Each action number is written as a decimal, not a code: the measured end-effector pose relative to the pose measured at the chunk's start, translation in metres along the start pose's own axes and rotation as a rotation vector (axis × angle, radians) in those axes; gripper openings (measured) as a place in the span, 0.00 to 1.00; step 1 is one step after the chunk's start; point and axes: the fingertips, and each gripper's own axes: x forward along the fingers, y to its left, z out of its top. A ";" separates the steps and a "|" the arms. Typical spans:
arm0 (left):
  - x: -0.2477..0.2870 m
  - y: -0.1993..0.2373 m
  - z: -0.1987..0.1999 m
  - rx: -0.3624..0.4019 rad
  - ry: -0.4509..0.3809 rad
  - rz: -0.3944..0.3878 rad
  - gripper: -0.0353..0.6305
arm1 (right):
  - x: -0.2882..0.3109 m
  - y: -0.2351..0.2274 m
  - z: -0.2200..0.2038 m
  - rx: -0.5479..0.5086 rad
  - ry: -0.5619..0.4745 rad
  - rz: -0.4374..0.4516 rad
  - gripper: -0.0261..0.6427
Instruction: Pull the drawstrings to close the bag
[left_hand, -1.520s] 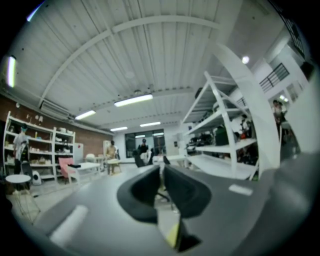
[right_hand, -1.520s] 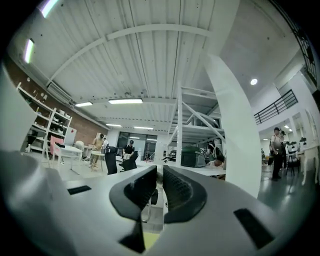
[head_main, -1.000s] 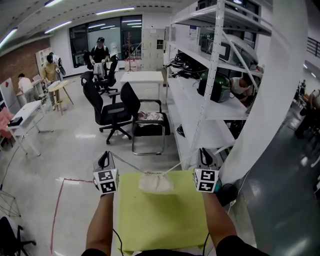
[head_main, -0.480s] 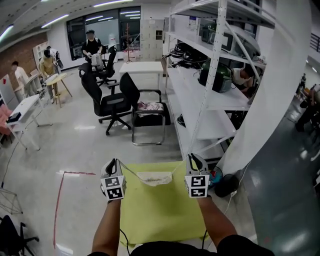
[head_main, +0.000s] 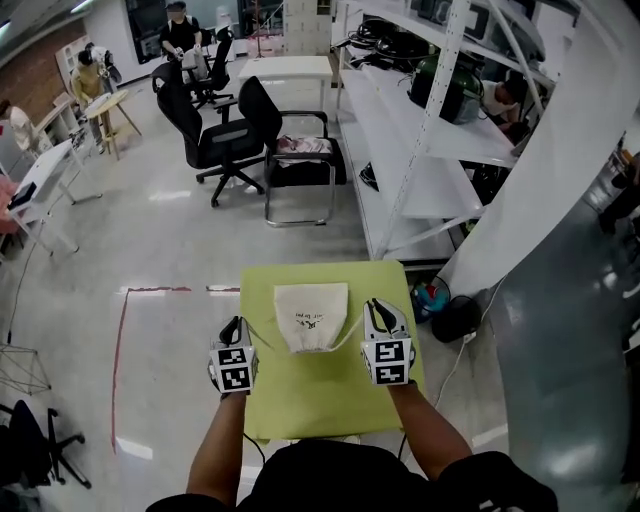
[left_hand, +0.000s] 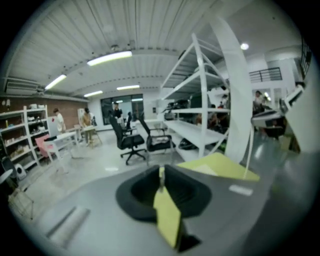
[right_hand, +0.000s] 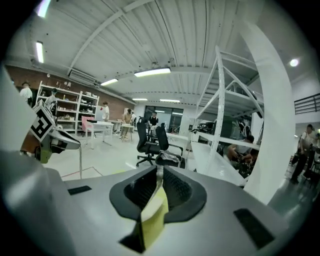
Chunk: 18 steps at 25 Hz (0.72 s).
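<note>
Both the left gripper (head_main: 236, 324) and right gripper (head_main: 376, 306) are clamped tight on the bag (head_main: 311, 318)'s drawstrings (head_main: 350, 336).

The right gripper (right_hand: 159, 175) has its dark ribbed jaws pressed together on a thin pale drawstring (right_hand: 159, 170), which stands upright in the slit between them. Just below the jaws, a patch of yellow-green table (right_hand: 152, 217) shows through the gap. Far left of the jaws is the left gripper (right_hand: 70, 142) with its marker cube, and a second cord (right_hand: 81, 161) hangs straight down from its tip. Beyond the jaws stand black office chairs (right_hand: 146, 140), and right of the jaws is white shelving (right_hand: 220, 125).
</note>
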 end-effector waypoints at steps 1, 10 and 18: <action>-0.001 -0.004 -0.012 0.002 0.024 -0.007 0.11 | -0.003 0.003 -0.011 0.007 0.021 0.003 0.09; -0.002 -0.039 -0.087 -0.052 0.167 -0.063 0.11 | -0.019 0.026 -0.098 0.012 0.185 0.058 0.09; -0.013 -0.076 -0.154 -0.026 0.306 -0.125 0.12 | -0.034 0.061 -0.165 -0.060 0.337 0.180 0.09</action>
